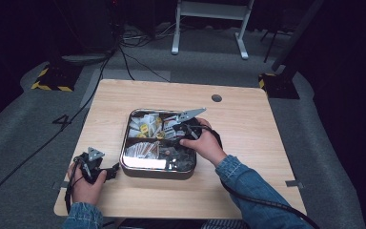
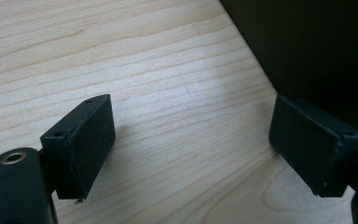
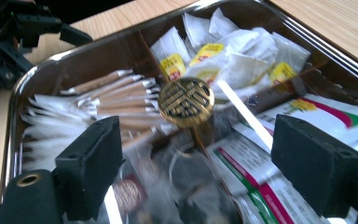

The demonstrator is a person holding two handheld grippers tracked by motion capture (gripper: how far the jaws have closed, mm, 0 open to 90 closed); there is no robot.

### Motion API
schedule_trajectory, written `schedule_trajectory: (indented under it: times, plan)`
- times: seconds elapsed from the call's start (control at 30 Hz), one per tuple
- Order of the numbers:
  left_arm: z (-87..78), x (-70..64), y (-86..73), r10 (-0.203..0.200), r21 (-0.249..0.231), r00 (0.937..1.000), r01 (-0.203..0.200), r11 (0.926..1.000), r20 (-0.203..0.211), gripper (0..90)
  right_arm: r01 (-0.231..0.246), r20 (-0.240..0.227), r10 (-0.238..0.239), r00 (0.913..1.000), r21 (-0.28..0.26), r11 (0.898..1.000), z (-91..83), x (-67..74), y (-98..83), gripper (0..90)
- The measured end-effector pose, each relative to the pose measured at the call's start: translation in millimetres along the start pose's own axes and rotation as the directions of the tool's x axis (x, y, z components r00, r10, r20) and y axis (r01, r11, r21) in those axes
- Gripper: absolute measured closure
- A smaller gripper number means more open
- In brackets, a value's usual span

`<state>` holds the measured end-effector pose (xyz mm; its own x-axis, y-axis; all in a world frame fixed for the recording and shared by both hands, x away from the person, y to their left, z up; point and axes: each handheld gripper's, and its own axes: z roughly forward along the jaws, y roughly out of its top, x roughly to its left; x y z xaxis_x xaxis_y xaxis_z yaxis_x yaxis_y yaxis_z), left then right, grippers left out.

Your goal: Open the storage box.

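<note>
A shiny metal tray [image 1: 158, 170] sits mid-table, split into compartments. It holds white tea bags with yellow tags [image 3: 205, 51], paper sugar sticks [image 3: 107, 98], striped flat packets [image 3: 261, 186] and dark sachets [image 3: 186, 177]. A round brass knob [image 3: 185, 101] stands where the dividers meet. My right gripper [image 1: 174, 131] hovers over the tray, and in the right gripper view it [image 3: 196, 140] is open with the knob just beyond its jaws and nothing between them. My left gripper [image 1: 108, 171] rests by the tray's front left corner; in the left gripper view it [image 2: 191, 140] is open over bare wood.
The light wooden table [image 1: 248, 124] has a round cable hole [image 1: 216, 98] at the back. A dark surface [image 2: 317, 46] borders the wood in the left gripper view. Cables and a white stand [image 1: 209, 24] lie on the grey floor beyond.
</note>
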<state>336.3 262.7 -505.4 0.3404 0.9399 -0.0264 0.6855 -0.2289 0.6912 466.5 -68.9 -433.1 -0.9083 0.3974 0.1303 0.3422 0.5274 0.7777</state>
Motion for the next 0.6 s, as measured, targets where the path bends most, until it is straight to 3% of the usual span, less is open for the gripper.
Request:
schedule_trajectory:
  times: [0.17, 0.3, 0.47, 0.5, 0.6]
  plan:
    - [0.7, -0.6, 1.1, -0.001, 0.004, 1.0000, 0.001, 1.0000, 0.006, 15.0, -0.006, -0.006, 0.006, 1.0000, -0.002, 1.000, 10.8, 5.5, 3.5, 20.2]
    - [0.8, -0.7, 1.2, -0.001, 0.004, 1.0000, 0.001, 1.0000, 0.007, 14.9, -0.005, 0.006, 0.004, 1.0000, 0.042, 0.999, 21.3, 6.4, 6.4, 35.6]
    - [1.0, -0.8, 1.0, -0.001, 0.001, 1.0000, 0.001, 1.0000, 0.004, 15.0, 0.061, 0.053, -0.064, 0.9965, 0.063, 0.996, 26.8, 4.4, 10.0, 43.7]
    - [1.2, -0.9, 0.9, -0.001, -0.002, 1.0000, 0.001, 1.0000, 0.002, 15.0, 0.093, 0.062, -0.097, 0.9934, 0.068, 0.993, 27.9, 4.6, 10.4, 43.7]
    - [1.0, -0.9, 1.0, 0.000, 0.001, 1.0000, 0.000, 1.0000, 0.003, 15.0, 0.118, 0.074, -0.123, 0.9896, 0.076, 0.990, 29.6, 6.7, 11.1, 44.1]
